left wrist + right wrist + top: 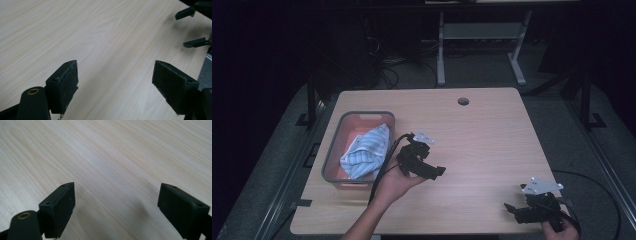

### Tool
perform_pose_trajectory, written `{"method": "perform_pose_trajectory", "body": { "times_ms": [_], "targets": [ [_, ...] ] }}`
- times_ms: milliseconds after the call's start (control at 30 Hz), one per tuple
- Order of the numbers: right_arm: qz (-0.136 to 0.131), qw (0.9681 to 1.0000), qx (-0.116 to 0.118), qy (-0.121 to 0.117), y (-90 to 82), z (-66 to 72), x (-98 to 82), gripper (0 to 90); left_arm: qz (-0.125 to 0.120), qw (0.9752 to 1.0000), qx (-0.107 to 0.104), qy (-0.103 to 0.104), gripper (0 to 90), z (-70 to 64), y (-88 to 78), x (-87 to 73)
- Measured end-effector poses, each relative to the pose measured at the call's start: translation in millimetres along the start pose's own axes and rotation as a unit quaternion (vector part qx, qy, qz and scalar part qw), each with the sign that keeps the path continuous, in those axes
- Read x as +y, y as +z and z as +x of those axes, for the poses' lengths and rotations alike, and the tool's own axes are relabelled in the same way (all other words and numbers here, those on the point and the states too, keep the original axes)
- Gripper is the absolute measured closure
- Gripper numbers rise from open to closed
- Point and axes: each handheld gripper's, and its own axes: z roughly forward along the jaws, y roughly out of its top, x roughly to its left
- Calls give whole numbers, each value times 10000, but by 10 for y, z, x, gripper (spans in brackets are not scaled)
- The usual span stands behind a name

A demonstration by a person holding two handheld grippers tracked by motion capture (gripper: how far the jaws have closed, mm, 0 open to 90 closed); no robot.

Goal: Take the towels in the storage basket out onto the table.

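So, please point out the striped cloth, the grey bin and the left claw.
striped cloth [364, 155], high view, middle of the bundle.
grey bin [365, 114], high view, far rim.
left claw [434, 171], high view, between its tips.

From my seat the striped cloth hides most of the grey bin's reddish floor — I can't tell what lies beneath it. The right hand is cut off by the high view's bottom edge, and the room beyond the table is too dark to read.
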Motion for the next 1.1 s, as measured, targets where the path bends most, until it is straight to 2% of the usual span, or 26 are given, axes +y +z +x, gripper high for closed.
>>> {"method": "perform_pose_trajectory", "body": {
  "times_ms": [167,200,233,367,533,600,733,1100],
  "targets": [
    [-15,10000,-5,42,-2,-20,-5,139,93,9999,62,18,205,88,-43,64],
    [-16,10000,5,62,-4,-21,-7,139,86,9999,57,2,205,108,-57,75],
    [-12,10000,0,70,-8,-17,-13,139,-1,9999,49,-116,197,156,-80,86],
    [-17,9999,21,102,0,-1,-16,139,87,9997,170,-159,183,239,-145,91],
    [-26,9999,27,96,11,9,-7,139,41,9993,269,-239,178,329,-268,93],
    [-28,10000,25,24,10,8,-3,139,98,9987,426,-265,178,401,-351,86],
    [-16,10000,26,52,8,10,-4,139,17,9984,449,-354,178,479,-438,61],
    [5,10000,51,63,16,58,4,139,93,9954,690,-661,183,747,-652,-82]
  ]
}}
